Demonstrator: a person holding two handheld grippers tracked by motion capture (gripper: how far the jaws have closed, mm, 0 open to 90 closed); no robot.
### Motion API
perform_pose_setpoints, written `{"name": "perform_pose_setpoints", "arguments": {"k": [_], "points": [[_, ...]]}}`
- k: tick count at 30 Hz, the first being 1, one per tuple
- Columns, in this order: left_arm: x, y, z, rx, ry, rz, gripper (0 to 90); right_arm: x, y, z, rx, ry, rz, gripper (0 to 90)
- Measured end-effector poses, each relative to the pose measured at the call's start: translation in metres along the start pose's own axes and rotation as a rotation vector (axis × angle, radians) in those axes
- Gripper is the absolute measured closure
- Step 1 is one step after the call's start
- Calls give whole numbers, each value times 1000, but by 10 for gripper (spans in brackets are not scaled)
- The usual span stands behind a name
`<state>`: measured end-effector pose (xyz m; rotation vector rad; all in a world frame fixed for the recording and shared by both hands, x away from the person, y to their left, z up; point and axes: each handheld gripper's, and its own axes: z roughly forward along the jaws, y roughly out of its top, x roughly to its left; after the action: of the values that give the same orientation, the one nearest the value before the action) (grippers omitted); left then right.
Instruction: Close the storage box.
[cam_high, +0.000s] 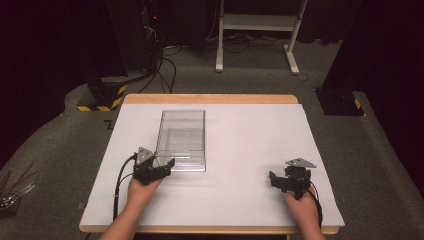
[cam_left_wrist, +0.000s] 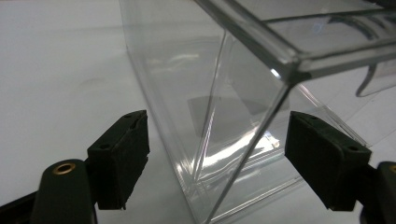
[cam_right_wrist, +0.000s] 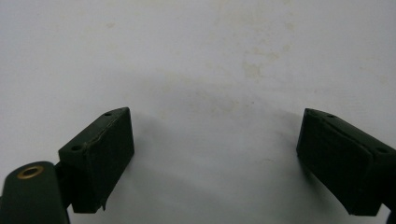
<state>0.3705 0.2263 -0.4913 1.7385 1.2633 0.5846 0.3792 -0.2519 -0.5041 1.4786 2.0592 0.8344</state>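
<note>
– Where's the clear plastic box (cam_high: 181, 139)?

– Left of the worktop's (cam_high: 250, 150) middle, toward its far edge. The left gripper (cam_high: 159, 165) has its jaws apart around the box's near-left corner.

– How would it handle?

– Probably light, rigid, slick, crackable. I'd pinch one thin wall near that corner.

– The right gripper (cam_high: 278, 181)?

– Spread wide near the front-right corner, holding nothing.

Lab (cables (cam_high: 165, 70), black drapes (cam_high: 390, 45))

Clear plastic box (cam_high: 181, 140): on the white-topped table (cam_high: 250, 150), left of centre.
Left gripper (cam_high: 162, 167): at the box's near-left corner.
Right gripper (cam_high: 275, 181): well apart, near-right.
</note>
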Motion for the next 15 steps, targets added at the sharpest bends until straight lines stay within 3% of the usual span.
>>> {"name": "perform_pose_setpoints", "arguments": {"k": [15], "points": [[6, -4, -17, 2, -42, -10, 208, 0, 0, 0, 1, 0, 3, 111]]}}
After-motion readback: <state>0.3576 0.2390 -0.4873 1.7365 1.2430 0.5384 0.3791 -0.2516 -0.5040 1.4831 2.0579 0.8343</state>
